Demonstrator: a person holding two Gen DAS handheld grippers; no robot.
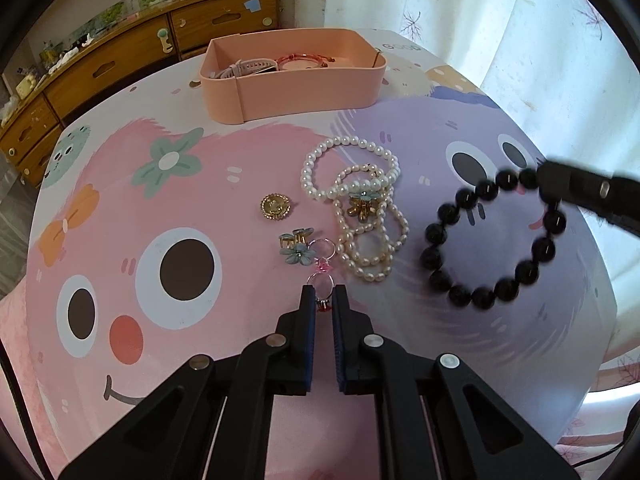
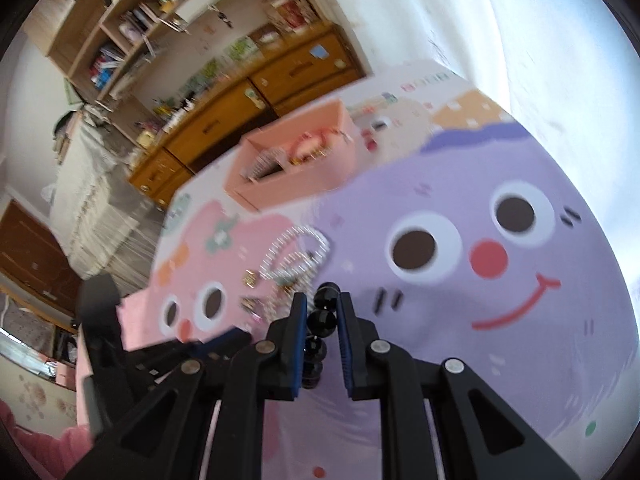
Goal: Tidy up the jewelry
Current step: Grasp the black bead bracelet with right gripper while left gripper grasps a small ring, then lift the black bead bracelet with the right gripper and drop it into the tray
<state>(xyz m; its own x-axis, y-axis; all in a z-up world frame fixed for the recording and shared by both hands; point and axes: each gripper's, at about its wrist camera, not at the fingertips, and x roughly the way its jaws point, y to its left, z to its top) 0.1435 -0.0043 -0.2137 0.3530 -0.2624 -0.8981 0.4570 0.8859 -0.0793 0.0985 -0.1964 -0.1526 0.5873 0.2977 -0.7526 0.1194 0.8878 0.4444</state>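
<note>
1. Left wrist view: the left gripper [image 1: 323, 300] sits low over the cartoon mat [image 1: 160, 208], fingers only a narrow gap apart. A clear ring [image 1: 320, 286] with a red bit pokes in between the tips, but I honestly can't tell if the pads are pinching it or just straddling it.
2. Just past that ring there's a second ring [image 1: 322, 249] with a pink bead, next to a blue flower clip [image 1: 297, 250]. A gold brooch [image 1: 275, 207] lies a bit further up on the pink monster.
3. Middle of the mat: a round pearl bracelet [image 1: 348, 168] overlapping a pile of longer pearl strands [image 1: 370, 240], with another flower clip [image 1: 362, 202] sitting on top of the pile.
4. Over on the right, the right gripper [image 1: 560, 188] comes in from the edge and has the black bead bracelet [image 1: 492, 240] pinched by its top beads. The loop hangs off the mat, over the purple monster.
5. At the far end is the pink box [image 1: 296, 92], already holding a white watch [image 1: 250, 68] and a red bangle [image 1: 300, 60].
6. Right wrist view (blurry, tilted): the right gripper [image 2: 323, 308] is clamped on the black bead bracelet [image 2: 322, 320], beads running down between the blue pads.
7. The pearls [image 2: 296, 256] are a smear just ahead, the pink box [image 2: 288, 176] is further back, and the left gripper [image 2: 168, 352] shows at lower left.
</note>
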